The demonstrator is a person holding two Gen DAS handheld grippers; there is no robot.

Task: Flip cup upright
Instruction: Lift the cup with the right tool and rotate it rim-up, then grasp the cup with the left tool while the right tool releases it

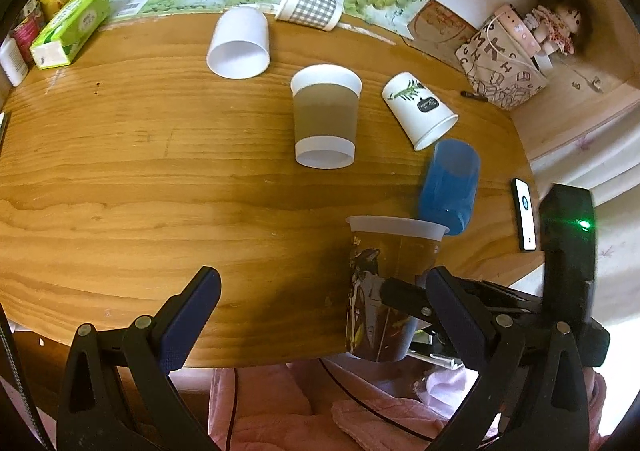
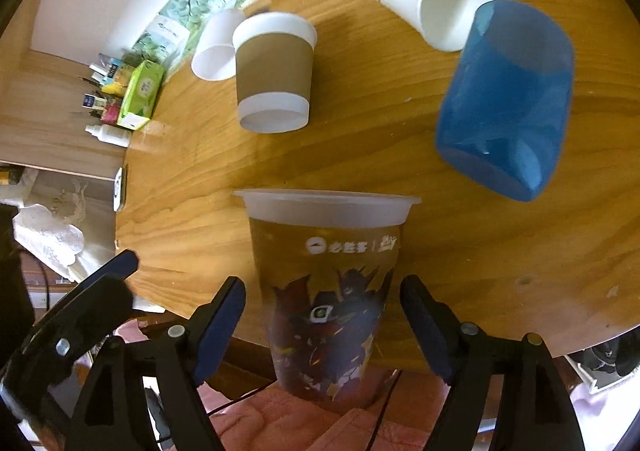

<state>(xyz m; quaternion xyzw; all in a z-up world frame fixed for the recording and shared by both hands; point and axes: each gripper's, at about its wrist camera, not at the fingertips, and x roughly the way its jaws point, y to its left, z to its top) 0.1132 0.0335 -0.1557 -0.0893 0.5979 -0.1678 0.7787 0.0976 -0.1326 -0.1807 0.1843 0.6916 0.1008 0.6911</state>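
Cup (image 2: 332, 291) with a dark printed cartoon wrap and a frosted rim sits between the fingers of the right gripper (image 2: 323, 303), rim pointing away from the camera, at the near edge of the wooden worktop (image 2: 192, 219); its base end hangs out past that edge. The right jaws stand wide, with a visible gap on each side of the cup, so they frame it without pressing on it. In the left wrist view the same cup (image 1: 390, 283) shows to the right, with one right finger across its side. The left gripper (image 1: 324, 291) hovers over the near worktop edge with its jaws wide and nothing between them. Farther back, a brown-sleeved paper cup (image 1: 325, 116) stands rim down, a plain white cup (image 1: 239, 43) lies on its side with its mouth toward the camera, and a leaf-print cup (image 1: 418, 109) lies tipped beside a blue tumbler (image 1: 450, 187), the two just touching. A checked cup (image 1: 309, 6) lies at the far edge, a green carton (image 1: 70, 27) sits far left, and a phone (image 1: 525, 213) lies at the right edge.
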